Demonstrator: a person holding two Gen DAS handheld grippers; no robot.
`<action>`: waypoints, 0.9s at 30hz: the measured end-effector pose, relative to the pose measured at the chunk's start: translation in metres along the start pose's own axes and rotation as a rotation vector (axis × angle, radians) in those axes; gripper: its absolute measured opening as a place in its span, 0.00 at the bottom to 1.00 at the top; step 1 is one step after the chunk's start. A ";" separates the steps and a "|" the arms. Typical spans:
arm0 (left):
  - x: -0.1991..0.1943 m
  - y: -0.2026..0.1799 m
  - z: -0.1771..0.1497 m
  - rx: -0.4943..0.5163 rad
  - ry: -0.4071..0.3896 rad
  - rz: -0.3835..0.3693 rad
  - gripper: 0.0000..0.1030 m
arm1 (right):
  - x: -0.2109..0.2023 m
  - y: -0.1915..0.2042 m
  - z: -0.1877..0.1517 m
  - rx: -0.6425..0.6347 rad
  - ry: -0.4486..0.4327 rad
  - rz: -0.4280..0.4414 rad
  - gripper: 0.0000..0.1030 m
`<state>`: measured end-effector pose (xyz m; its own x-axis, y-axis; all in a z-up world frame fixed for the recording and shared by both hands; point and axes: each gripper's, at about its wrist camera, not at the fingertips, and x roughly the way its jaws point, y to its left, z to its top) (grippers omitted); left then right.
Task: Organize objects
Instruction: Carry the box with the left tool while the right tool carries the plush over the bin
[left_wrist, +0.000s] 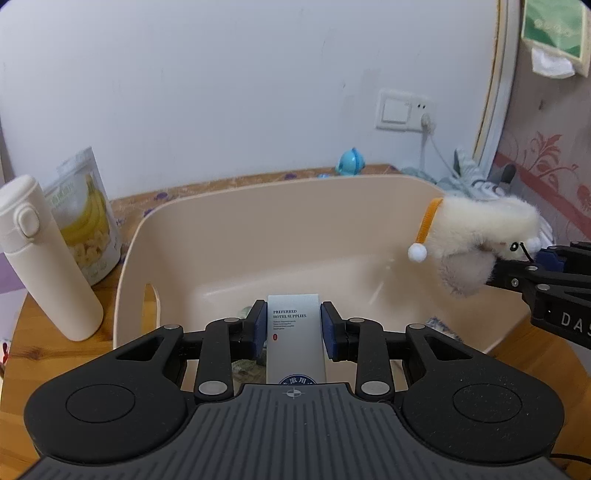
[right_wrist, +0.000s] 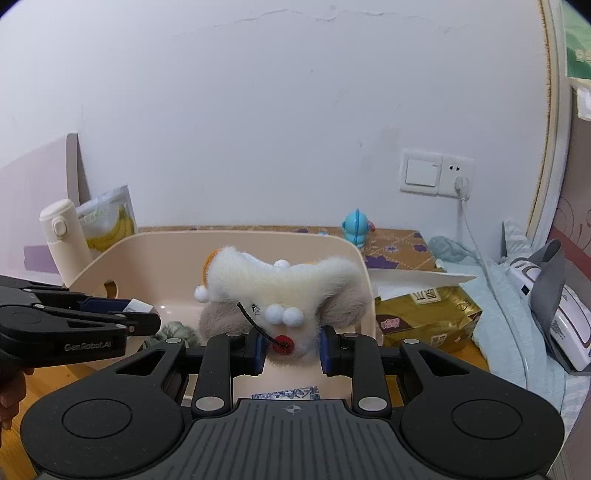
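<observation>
Wooden tabletop (left_wrist: 44, 350) against a white wall. My left hand-held gripper (left_wrist: 293, 328) is clamped on a white supplies box (left_wrist: 293, 332), held over the near rim of the beige bin (left_wrist: 258, 229). My right hand-held gripper (right_wrist: 291, 347) is closed on a cream plush toy (right_wrist: 280, 288), above the bin's right side. Left of the bin stand a cream flask (left_wrist: 40, 254) and a banana-chip pouch (left_wrist: 88, 214). A blue figurine (left_wrist: 351, 160) sits behind by the wall.
</observation>
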<state>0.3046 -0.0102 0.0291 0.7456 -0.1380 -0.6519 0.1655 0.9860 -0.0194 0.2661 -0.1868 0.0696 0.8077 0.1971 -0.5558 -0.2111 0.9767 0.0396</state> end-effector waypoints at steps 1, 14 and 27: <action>0.003 0.001 0.000 -0.001 0.009 0.002 0.31 | 0.002 0.001 0.000 -0.004 0.008 0.001 0.26; 0.024 0.006 -0.007 -0.002 0.091 0.021 0.31 | 0.024 0.001 -0.005 -0.033 0.101 0.008 0.27; 0.029 0.008 -0.005 -0.020 0.125 0.032 0.52 | 0.025 0.006 -0.005 -0.058 0.111 0.003 0.46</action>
<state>0.3245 -0.0062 0.0064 0.6641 -0.0946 -0.7416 0.1286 0.9916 -0.0114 0.2824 -0.1767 0.0521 0.7416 0.1857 -0.6447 -0.2473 0.9689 -0.0054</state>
